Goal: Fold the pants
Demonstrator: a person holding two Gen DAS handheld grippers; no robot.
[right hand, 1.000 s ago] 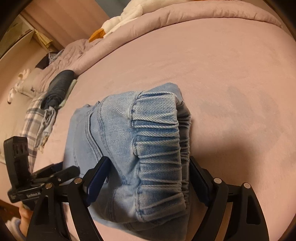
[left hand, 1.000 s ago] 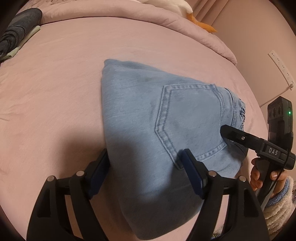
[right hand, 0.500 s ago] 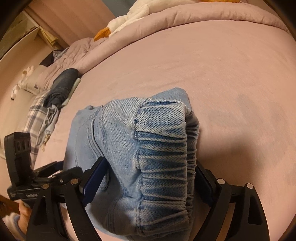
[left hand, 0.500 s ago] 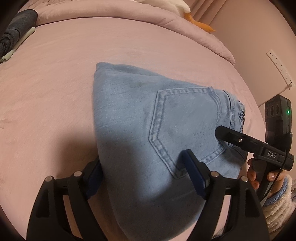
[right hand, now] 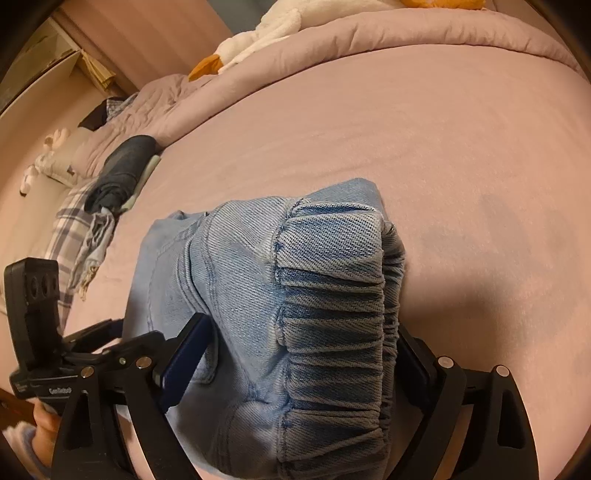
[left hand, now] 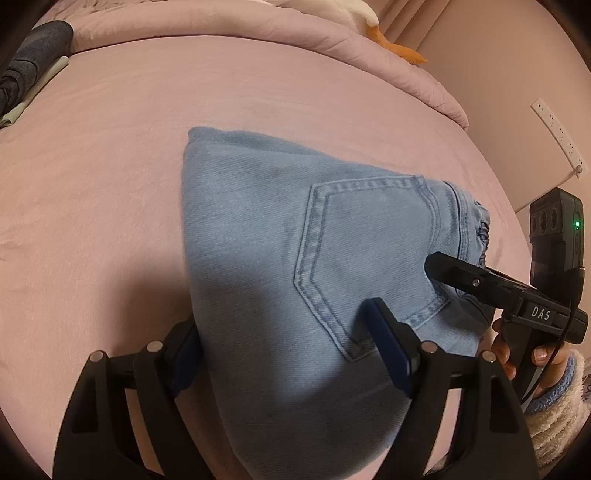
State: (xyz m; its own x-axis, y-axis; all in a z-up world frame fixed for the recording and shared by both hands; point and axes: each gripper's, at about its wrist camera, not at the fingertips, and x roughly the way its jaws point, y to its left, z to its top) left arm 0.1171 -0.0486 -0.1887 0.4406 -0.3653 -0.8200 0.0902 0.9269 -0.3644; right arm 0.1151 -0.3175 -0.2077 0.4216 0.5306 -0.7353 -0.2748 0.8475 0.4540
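A pink bedsheet stretches ahead of both grippers, with a rolled pink duvet along its far edge. On the sheet, straight in front of both tools, lie the light-blue jeans, already folded into a compact packet, back pocket facing up.

The left gripper has the near end of the packet between its spread fingers, one on each side of the bundle; the fingers seem to touch the cloth, though whether they squeeze it I cannot tell. The right gripper straddles the elastic waistband the same way, wide apart, one finger at each flank; in the left view it comes in from the right, its tip resting on the denim beside the pocket.

By my judgement the folding proper is done, and the step in hand is shifting or squaring the finished bundle. The next move calls for both tools to act together, pressing inward evenly so the layers do not slide apart, then letting go without dragging the top layer.

Far off to the left of the left gripper lies a dark folded garment.
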